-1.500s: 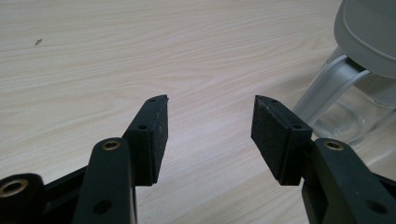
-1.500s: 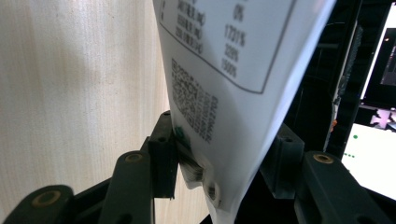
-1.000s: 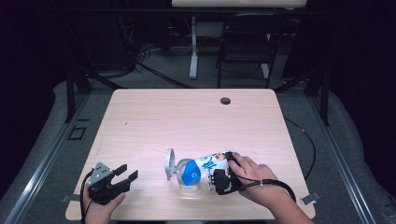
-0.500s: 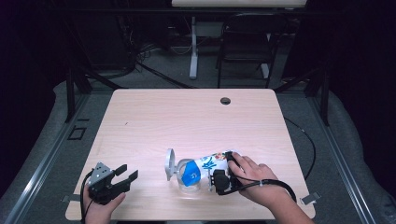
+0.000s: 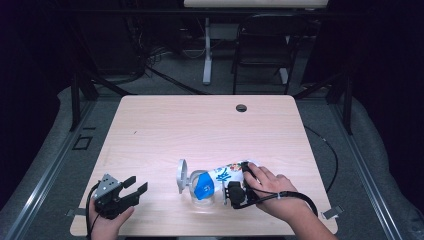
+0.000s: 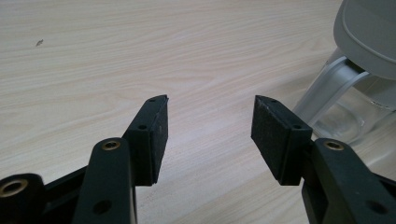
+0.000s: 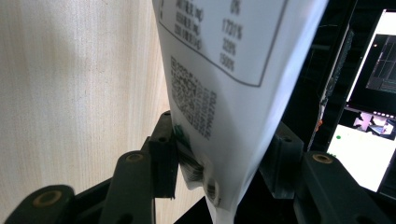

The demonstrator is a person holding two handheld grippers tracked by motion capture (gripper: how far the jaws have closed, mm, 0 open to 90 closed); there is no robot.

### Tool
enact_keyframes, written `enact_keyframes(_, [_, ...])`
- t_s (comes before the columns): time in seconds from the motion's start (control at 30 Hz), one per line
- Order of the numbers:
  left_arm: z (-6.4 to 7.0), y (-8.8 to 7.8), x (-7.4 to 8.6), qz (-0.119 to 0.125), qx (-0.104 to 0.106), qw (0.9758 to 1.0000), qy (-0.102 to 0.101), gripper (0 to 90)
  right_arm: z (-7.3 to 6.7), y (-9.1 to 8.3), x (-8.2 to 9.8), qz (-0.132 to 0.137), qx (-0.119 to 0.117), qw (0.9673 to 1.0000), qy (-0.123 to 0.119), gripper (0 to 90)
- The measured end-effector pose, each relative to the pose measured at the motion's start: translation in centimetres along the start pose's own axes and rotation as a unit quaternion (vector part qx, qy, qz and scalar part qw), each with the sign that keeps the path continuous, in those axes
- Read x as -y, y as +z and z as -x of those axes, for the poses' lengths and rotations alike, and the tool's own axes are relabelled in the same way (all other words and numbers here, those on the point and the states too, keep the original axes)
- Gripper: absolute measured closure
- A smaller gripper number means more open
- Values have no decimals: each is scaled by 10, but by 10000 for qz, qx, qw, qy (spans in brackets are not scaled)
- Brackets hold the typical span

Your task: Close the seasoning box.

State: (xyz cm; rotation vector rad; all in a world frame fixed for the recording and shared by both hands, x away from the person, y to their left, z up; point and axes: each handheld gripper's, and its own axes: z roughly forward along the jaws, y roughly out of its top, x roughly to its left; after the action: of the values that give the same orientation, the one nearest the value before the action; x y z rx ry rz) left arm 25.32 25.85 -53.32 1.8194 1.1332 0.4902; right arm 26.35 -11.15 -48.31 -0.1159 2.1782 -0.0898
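White pouch [image 5: 225, 176], blue and multicolour print, tilted low over tabletop [image 5: 200, 130], blue end at mouth of clear jar [image 5: 200, 187]; printed table and code on back panel. Jar near front edge, grey hinged lid [image 5: 182, 175] open, standing upright at left.

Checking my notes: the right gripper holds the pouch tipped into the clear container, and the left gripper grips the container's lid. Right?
Not quite. In the left gripper view the left gripper is open on nothing, apart from the container. The right gripper does hold the pouch.
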Motion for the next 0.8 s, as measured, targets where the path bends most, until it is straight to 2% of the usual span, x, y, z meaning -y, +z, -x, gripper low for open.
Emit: enact_keyframes(0.8, [0, 0, 0, -19, -1, 10000, 9, 466, 1, -1, -2, -109, 70, 9998, -171, 548])
